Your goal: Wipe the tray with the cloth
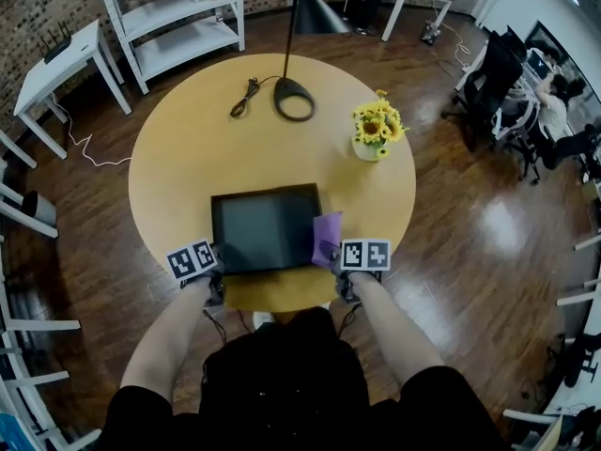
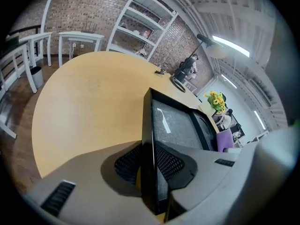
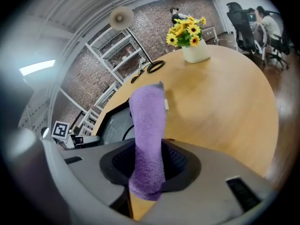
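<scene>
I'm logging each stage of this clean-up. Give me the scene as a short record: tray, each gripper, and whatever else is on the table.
Tray: black rectangular tray, at near edge of round wooden table
Left gripper: fingers shut on tray's left rim
Right gripper: fingers shut on purple terry cloth, at tray's right edge
Also on table: white vase of yellow flowers; black lamp base

The tray is black, with a grey speckled inside. The cloth is purple. The table is pale yellow wood and the flowers are yellow.
</scene>
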Demonstrator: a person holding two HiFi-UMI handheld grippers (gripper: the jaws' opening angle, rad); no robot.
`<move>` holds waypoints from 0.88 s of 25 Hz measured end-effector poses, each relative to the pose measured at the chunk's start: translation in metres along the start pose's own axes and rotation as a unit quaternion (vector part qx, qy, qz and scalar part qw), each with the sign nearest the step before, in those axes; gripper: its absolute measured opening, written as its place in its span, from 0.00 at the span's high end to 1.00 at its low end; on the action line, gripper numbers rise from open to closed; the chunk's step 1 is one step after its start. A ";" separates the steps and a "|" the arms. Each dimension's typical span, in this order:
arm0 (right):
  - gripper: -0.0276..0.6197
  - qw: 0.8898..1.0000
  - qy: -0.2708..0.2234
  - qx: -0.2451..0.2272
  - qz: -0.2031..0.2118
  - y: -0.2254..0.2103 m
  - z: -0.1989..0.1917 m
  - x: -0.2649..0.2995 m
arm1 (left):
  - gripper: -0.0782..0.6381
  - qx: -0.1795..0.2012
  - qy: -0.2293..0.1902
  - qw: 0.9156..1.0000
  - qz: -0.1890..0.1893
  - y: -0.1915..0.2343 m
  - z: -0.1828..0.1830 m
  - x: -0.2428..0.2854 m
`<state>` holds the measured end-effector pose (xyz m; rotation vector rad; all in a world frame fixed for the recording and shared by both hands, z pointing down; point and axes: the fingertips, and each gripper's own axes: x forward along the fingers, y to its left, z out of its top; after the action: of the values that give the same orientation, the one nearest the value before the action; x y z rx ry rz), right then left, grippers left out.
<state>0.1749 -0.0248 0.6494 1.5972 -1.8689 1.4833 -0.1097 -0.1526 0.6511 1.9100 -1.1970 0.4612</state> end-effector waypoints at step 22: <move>0.63 0.972 -0.012 -0.219 -0.082 -0.065 0.126 -0.070 | 0.86 0.017 -0.274 0.958 -0.084 -0.094 0.127 -0.119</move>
<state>0.3042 -0.0781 0.5754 1.5119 -1.8595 0.9067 -0.0994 -0.1650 0.4541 2.2260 -1.3527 -0.1578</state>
